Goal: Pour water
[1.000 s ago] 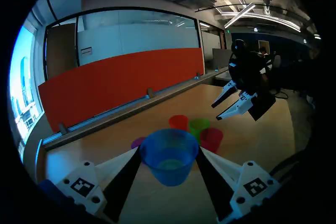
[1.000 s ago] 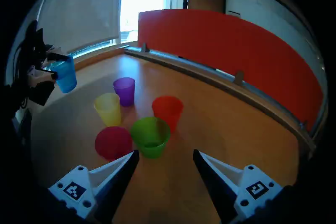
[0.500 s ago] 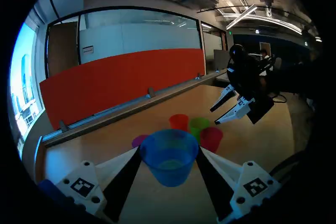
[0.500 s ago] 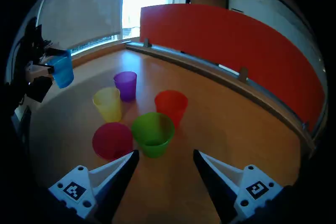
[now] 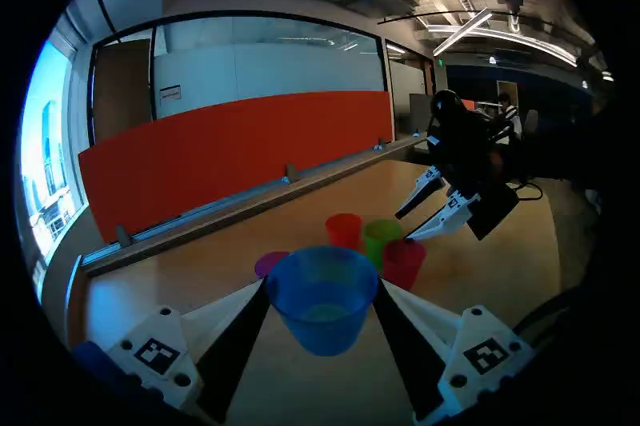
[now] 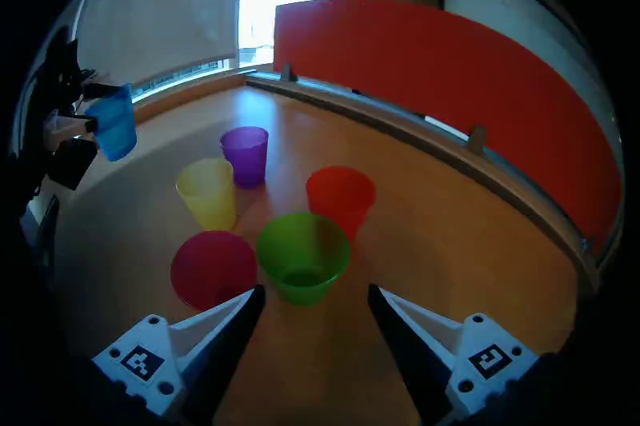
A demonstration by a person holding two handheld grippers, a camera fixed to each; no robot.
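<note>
Left gripper view: left gripper (image 5: 320,288) up close, fingers pinching the blue cup (image 5: 322,314) from both sides. Cup upright, a little water at the bottom. Behind it on the tabletop (image 5: 496,266), a bunch of cups: purple cup (image 5: 272,264), red cup (image 5: 344,230), green cup (image 5: 382,236), dark pink cup (image 5: 402,260). Farther off, right gripper (image 5: 404,226) hanging over those cups, fingers spread apart, nothing between them. Long orange wall (image 5: 224,154) at the back.

Right gripper view: right fingers spread wide, holding nothing. Green cup just ahead, in line with the gap between the tips. Dark pink cup just beside it on the left, red cup close behind. Yellow cup (image 6: 207,193) and purple cup farther back, side by side. Far left, blue cup up off the tabletop, pinched in the left gripper.
</note>
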